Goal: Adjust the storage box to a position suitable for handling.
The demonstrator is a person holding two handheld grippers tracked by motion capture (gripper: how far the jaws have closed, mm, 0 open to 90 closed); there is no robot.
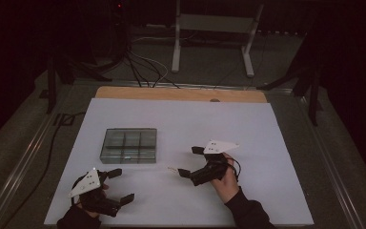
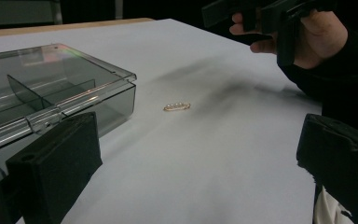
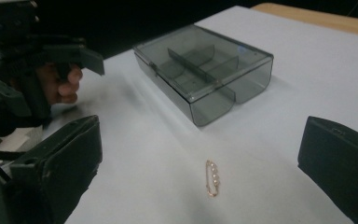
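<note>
A small gold pin set with pearls (image 3: 212, 177) lies flat on the white sheet, seen also as the pin (image 2: 176, 107) and the pin (image 1: 172, 168). A shut smoky clear plastic box with dividers (image 1: 128, 145) sits left of centre; the box (image 2: 51, 88) and the box (image 3: 205, 70) appear close up. My right gripper (image 1: 191, 161) is open just right of the pin, which lies ahead of its wide-apart jaws (image 3: 200, 172). My left gripper (image 1: 121, 185) is open near the front left edge, empty, pointing toward the box and pin.
The white sheet (image 1: 181, 119) covers a wooden table (image 1: 124, 92) whose far edge shows. Beyond it stand a metal frame (image 1: 214, 28) and cables (image 1: 138, 67) on the floor. A dark cable (image 1: 52, 143) runs along the left side.
</note>
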